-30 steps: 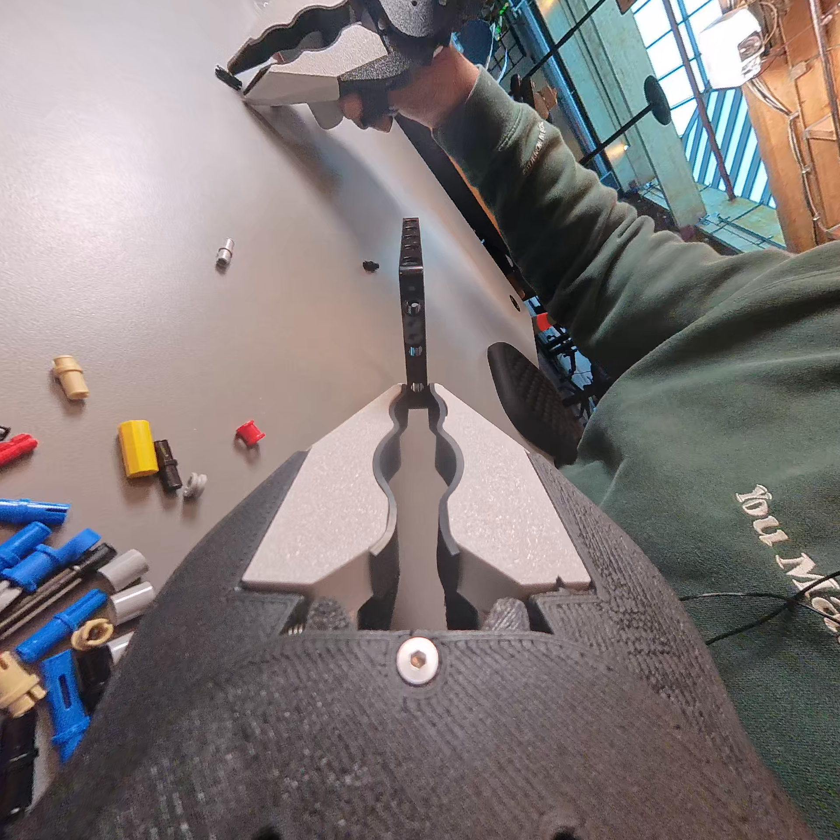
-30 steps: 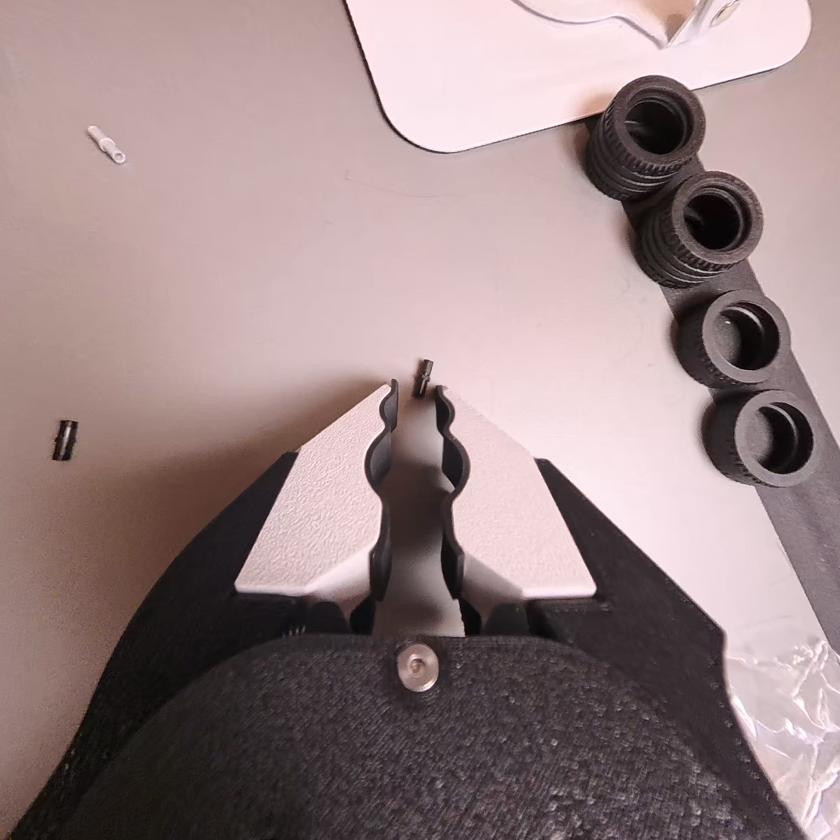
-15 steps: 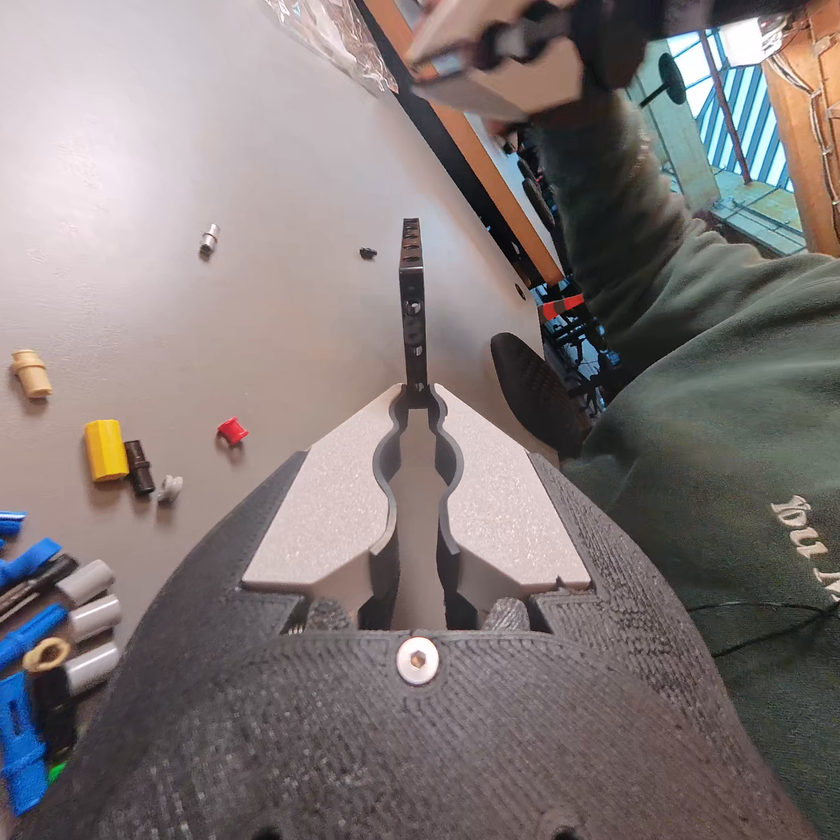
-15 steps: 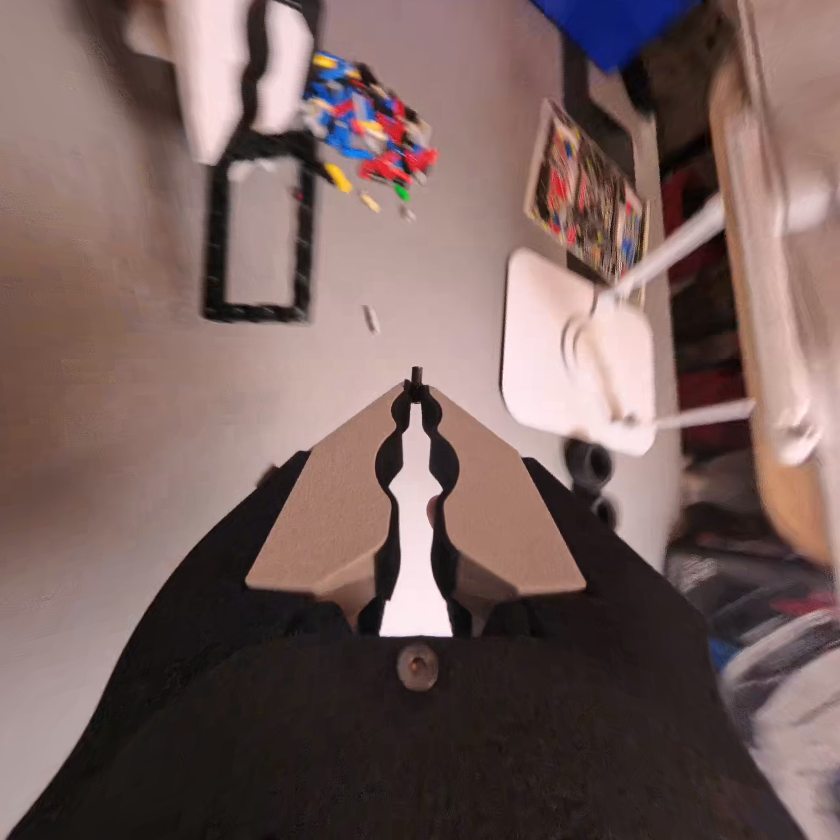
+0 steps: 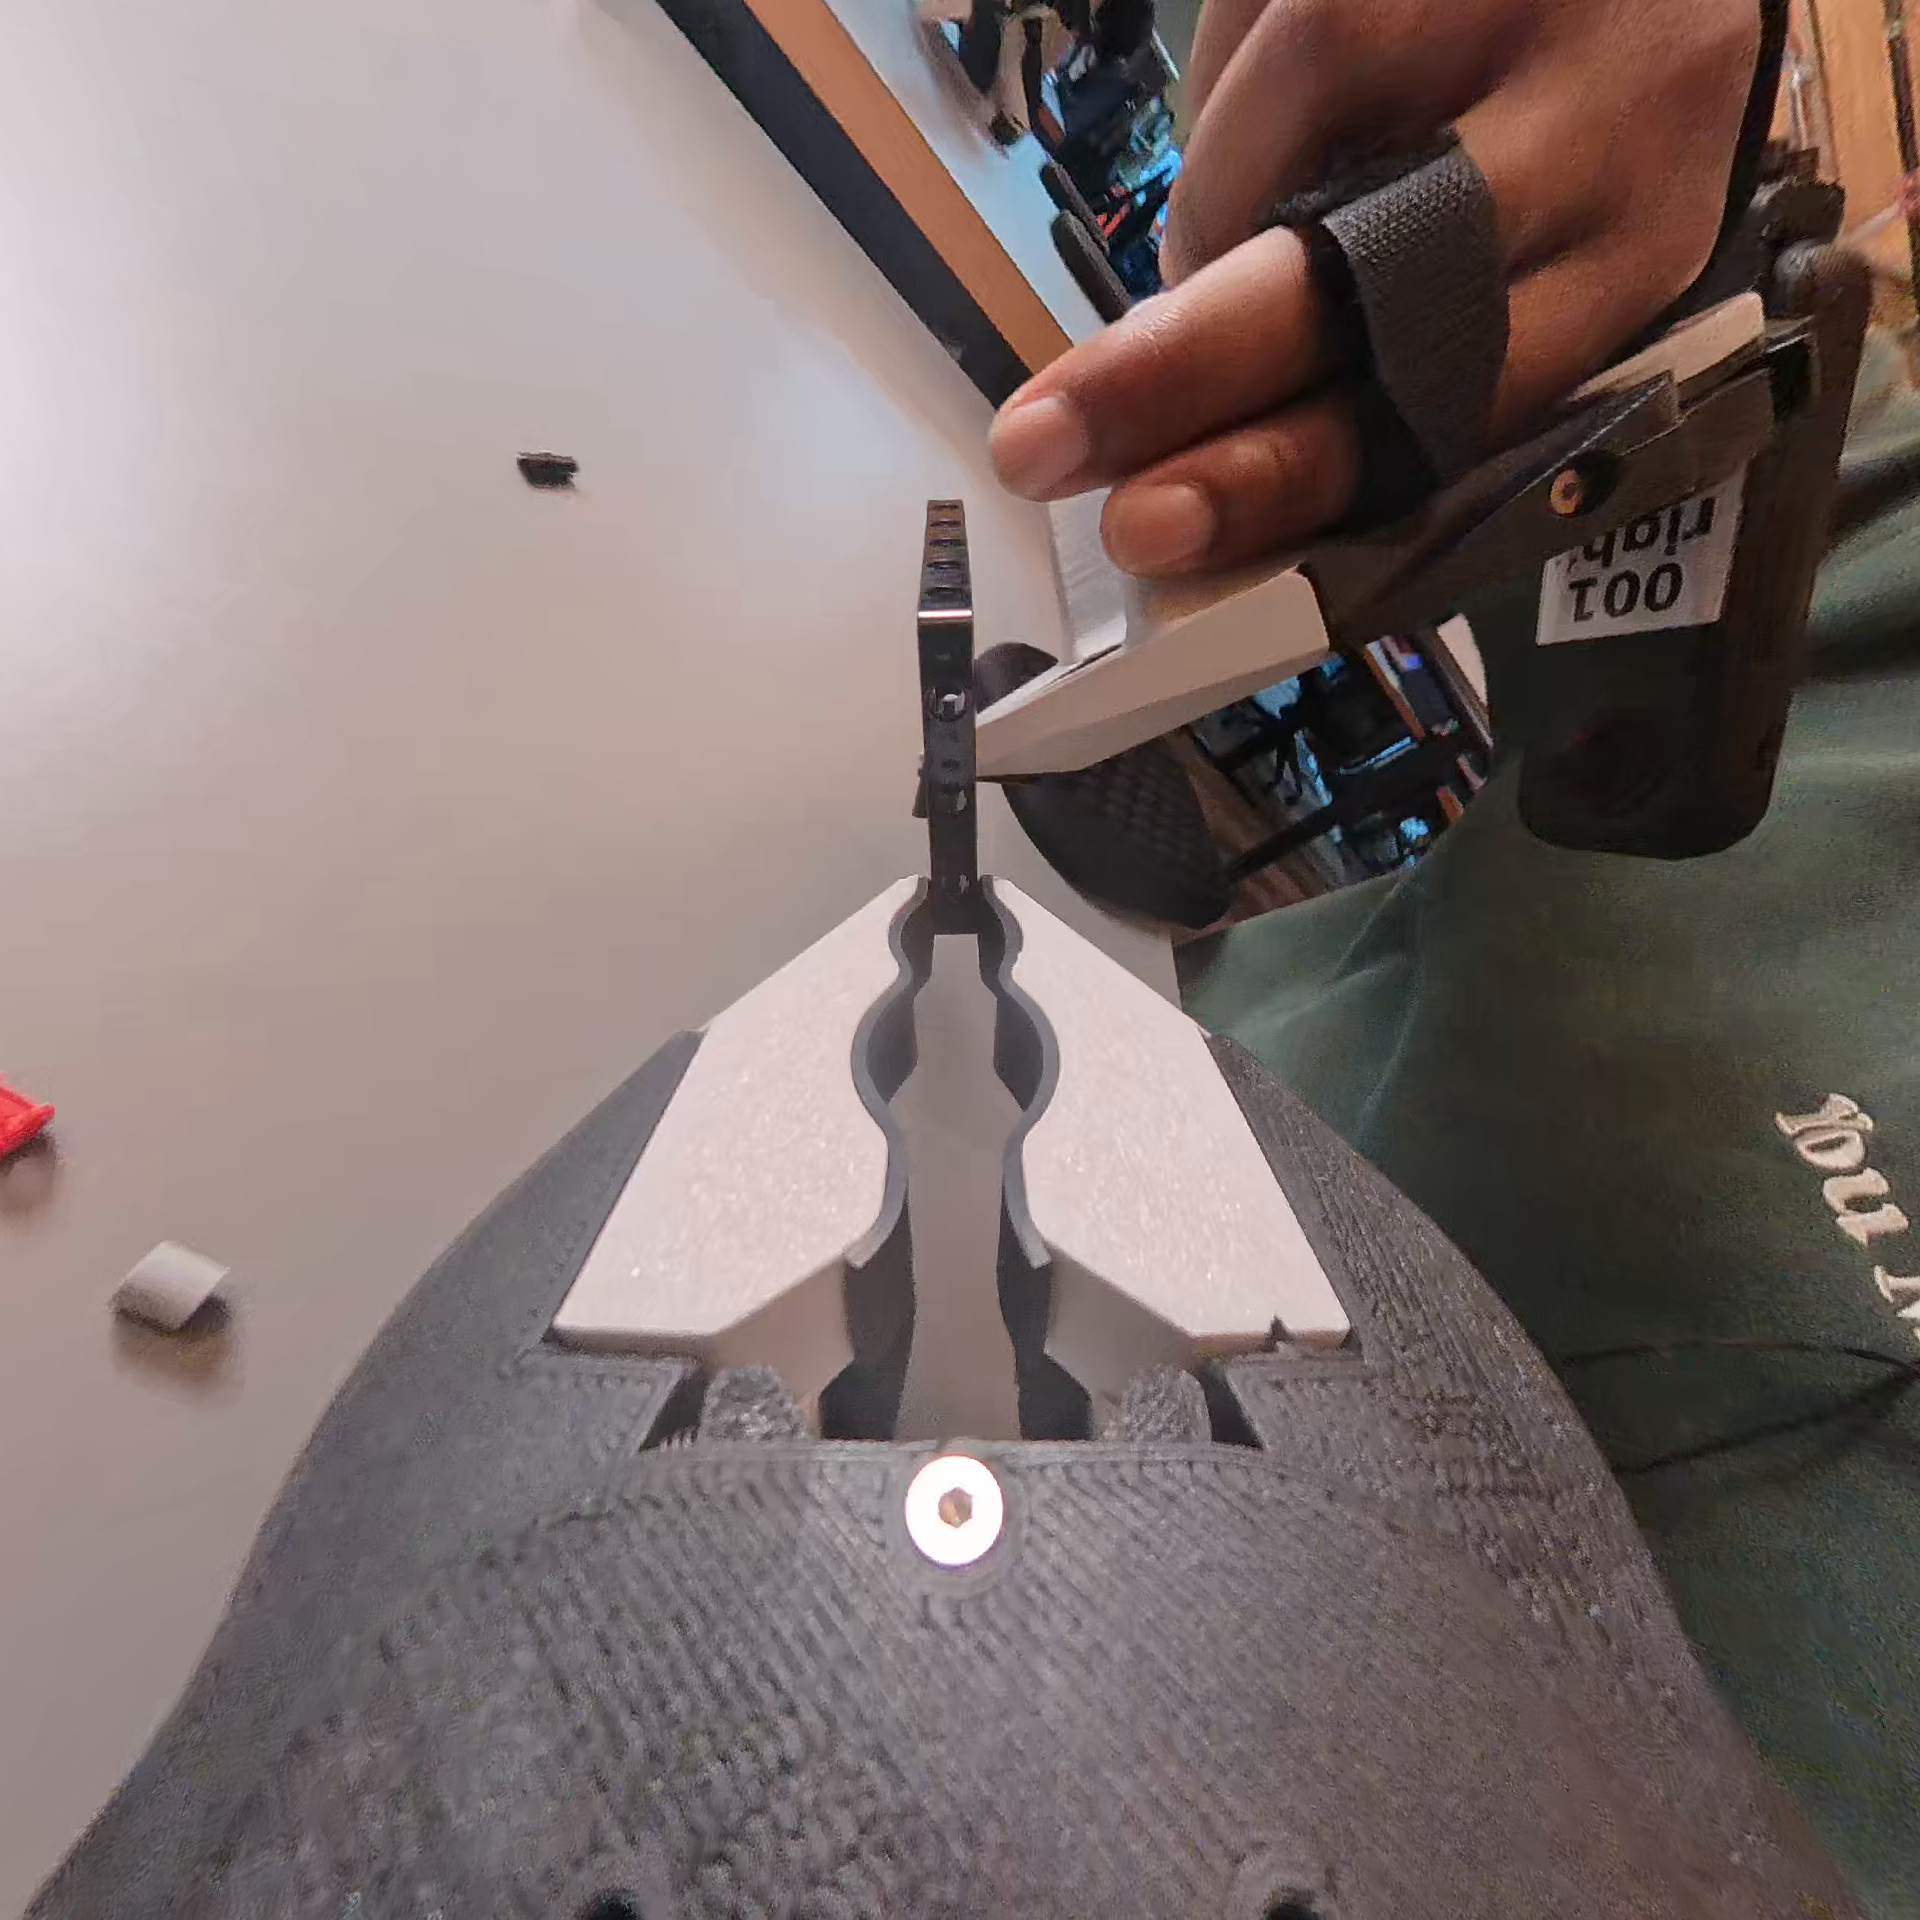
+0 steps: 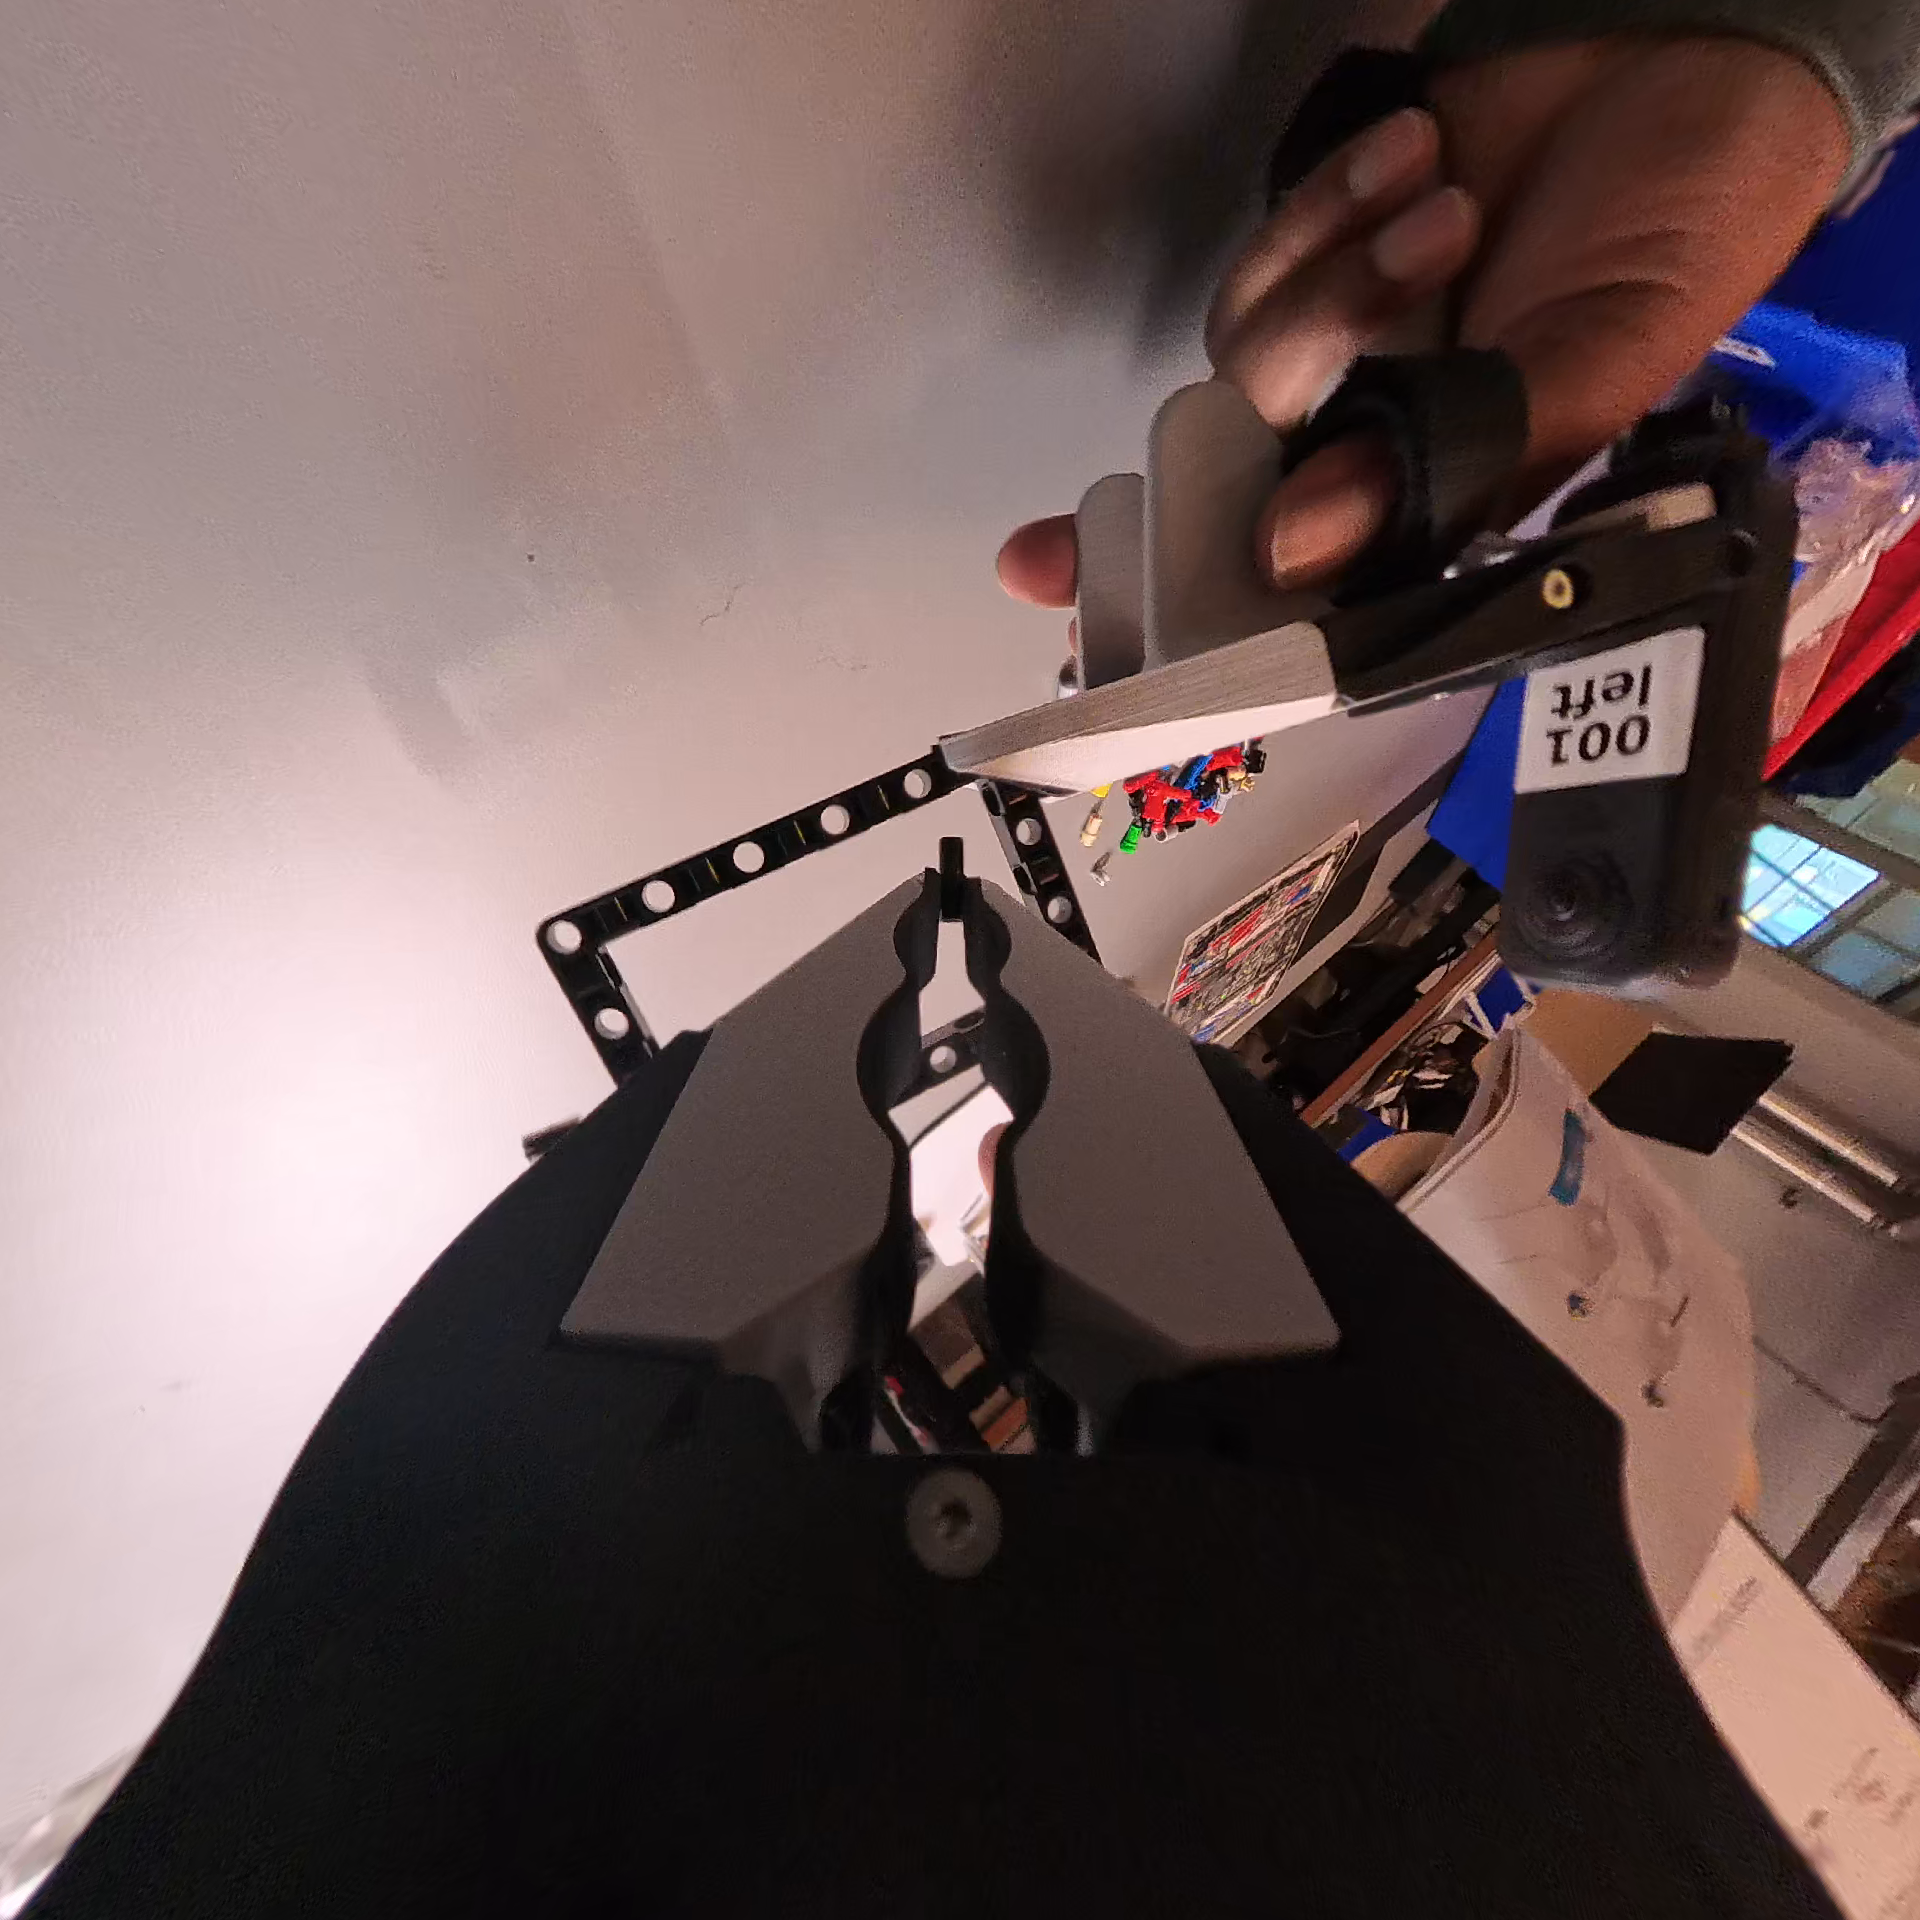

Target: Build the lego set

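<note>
The black frame [image 6: 748,862], a rectangle of holed beams, is held off the desk [image 5: 416,520], gripped at one corner by the closed left hand-held gripper [image 5: 954,883]. A small black pin [image 6: 951,868] is pinched in the tips of the closed right hand-held gripper [image 6: 948,902], its long axis pointing straight along the fingers toward the frame's upper beam, just short of it. The pin is judged to be meant for a hole in that beam, so axis and hole must line up. In the left wrist view the frame is seen edge-on as a thin bar, with the right hand-held gripper's tip arriving from its right side. Only the right wrist view shows the row of holes and the pin itself
</note>
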